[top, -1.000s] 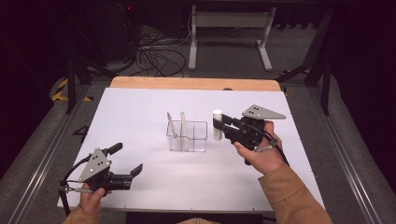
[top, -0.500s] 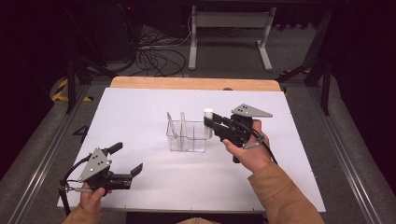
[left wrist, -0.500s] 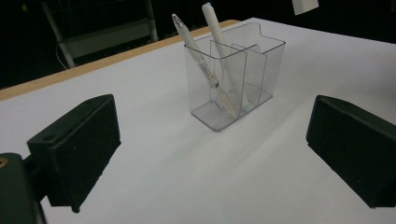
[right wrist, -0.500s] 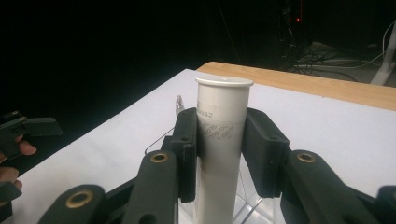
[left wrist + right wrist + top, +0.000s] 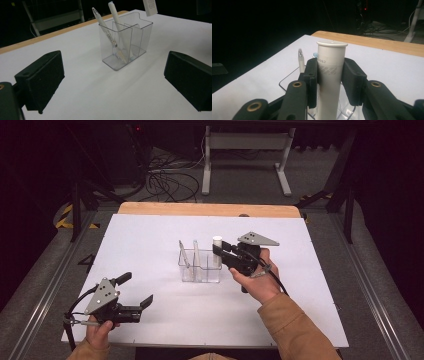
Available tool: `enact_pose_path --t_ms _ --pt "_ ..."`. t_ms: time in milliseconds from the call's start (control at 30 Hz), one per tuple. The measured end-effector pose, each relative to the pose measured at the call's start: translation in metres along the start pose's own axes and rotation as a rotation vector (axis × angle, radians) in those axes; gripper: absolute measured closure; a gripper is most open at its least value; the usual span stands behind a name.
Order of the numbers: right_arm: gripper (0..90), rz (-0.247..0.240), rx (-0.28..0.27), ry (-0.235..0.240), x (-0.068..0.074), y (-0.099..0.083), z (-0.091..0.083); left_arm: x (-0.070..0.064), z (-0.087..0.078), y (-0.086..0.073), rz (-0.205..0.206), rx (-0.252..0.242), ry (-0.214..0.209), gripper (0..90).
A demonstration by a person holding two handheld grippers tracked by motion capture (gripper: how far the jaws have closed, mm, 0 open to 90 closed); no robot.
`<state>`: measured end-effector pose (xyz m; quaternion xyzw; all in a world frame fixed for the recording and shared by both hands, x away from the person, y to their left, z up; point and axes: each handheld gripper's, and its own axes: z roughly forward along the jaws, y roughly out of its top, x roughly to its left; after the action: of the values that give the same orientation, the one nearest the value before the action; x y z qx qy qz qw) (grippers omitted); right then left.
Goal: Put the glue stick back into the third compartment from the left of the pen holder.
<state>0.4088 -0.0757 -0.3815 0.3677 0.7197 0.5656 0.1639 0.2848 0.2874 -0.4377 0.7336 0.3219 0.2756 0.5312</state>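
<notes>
Right gripper (image 5: 218,250), jaws clamped on an upright white tube (image 5: 331,75), holds it over the clear organizer (image 5: 200,267) for lowering into a compartment, while left gripper (image 5: 136,289) rests open.

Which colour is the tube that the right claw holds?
White, with faint grey printing near its top; the tube shows best in the right gripper view.

surface: white table (image 5: 150,245) | edge: wooden strip at far side | on it: clear organizer (image 5: 200,267), near centre
</notes>
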Motion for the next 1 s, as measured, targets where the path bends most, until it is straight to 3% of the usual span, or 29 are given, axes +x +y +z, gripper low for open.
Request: enact_pose_path --t_ms 333,733,833,1000 --pt "67.2 -0.045 0.02 -0.029 0.004 -0.007 0.012 0.0 0.0 0.0 -0.004 -0.006 0.004 3.6" --pt "66.7 -0.058 0.038 -0.041 0.003 -0.01 0.016 0.0 0.0 0.0 -0.002 -0.004 0.001 3.6" --pt "57.7 -0.049 0.043 -0.038 -0.002 -0.01 0.016 0.0 0.0 0.0 -0.003 -0.007 0.003 3.6" --pt "51.3 -0.042 0.015 -0.025 -0.005 -0.01 0.011 0.0 0.0 0.0 -0.004 -0.006 0.003 3.6"
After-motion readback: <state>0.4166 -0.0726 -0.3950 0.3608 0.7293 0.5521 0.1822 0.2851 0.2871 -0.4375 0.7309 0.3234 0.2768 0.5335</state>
